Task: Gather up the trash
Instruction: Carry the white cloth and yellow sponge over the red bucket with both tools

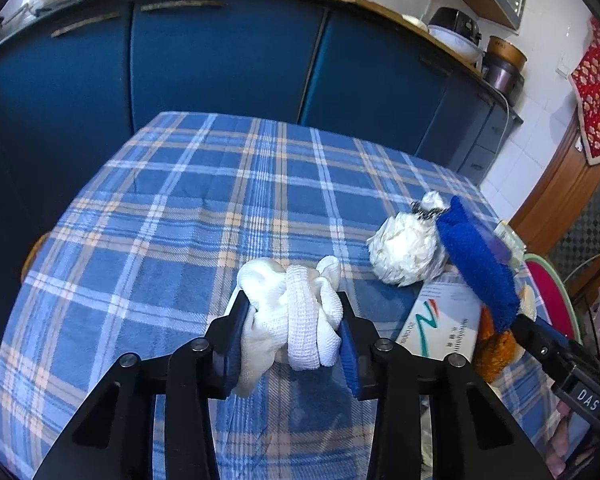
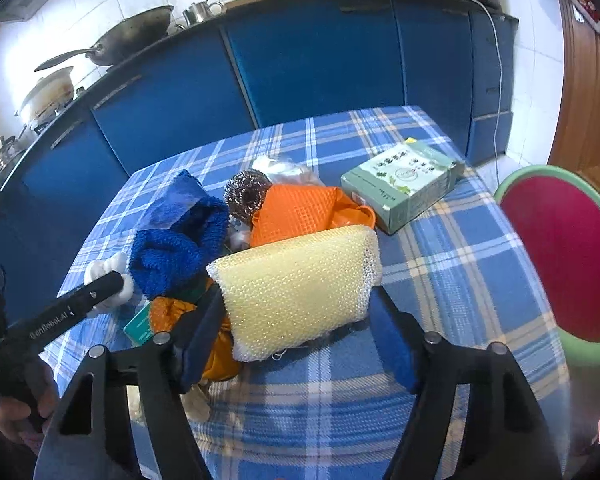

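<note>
On the plaid tablecloth, left gripper clamps a white gauze wad; right gripper grips a yellow sponge beside it.

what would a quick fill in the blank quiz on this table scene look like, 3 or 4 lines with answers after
1. The left gripper is closed on a bundle of ____ cloth.
2. Between the fingers of the right gripper sits a pale ____ sponge.
3. The tablecloth has a blue ____ pattern.
4. Behind the sponge, the steel scourer lies beside an ____ mesh cloth.

Missing words: white; yellow; plaid; orange
</note>
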`<state>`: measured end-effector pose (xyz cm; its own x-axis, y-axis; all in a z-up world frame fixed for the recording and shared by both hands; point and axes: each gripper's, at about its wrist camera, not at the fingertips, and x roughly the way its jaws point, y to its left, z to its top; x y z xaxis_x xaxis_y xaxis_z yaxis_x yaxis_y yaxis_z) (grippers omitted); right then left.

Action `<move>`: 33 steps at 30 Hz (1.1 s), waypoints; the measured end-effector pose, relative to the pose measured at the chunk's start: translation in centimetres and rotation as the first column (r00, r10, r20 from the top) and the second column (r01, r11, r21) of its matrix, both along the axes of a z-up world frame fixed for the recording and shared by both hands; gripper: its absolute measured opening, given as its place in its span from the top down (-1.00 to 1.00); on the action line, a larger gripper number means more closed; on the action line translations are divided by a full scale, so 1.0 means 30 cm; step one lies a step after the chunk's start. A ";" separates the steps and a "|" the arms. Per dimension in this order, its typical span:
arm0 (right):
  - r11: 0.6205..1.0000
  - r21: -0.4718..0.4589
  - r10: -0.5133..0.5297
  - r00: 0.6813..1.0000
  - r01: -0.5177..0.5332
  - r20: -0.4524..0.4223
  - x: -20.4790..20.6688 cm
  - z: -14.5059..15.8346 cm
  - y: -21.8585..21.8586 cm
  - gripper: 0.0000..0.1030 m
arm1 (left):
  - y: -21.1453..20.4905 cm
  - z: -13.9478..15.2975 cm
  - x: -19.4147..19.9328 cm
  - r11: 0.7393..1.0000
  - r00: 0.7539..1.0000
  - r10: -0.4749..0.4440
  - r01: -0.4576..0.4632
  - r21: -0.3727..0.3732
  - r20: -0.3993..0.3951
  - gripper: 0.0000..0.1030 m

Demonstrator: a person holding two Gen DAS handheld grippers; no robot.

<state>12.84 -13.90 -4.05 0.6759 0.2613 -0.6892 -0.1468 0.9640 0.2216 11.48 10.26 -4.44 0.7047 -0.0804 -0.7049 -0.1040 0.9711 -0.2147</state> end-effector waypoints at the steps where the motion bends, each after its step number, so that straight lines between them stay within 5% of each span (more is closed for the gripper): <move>1: 1.000 0.003 0.000 1.000 0.000 0.007 -0.009 0.008 -0.004 -0.44 | -0.002 0.010 -0.009 1.000 1.000 0.002 -0.002 -0.002 0.008 0.20; 19: 0.999 0.004 -0.048 0.995 0.047 0.092 -0.139 0.111 -0.172 -0.44 | -0.224 0.207 -0.091 0.993 0.985 -0.114 0.116 -0.009 0.131 0.20; 33: 0.996 -0.037 -0.080 0.997 0.080 0.001 -0.170 -0.001 -0.260 -0.43 | -0.498 0.122 -0.053 0.935 0.934 -0.349 0.352 -0.035 0.080 0.20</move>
<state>7.73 -21.69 -4.10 0.6933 0.1813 -0.6975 -0.0693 0.9801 0.1859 9.89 -4.67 -0.78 0.6738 -0.3634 -0.6434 0.2581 0.9316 -0.2559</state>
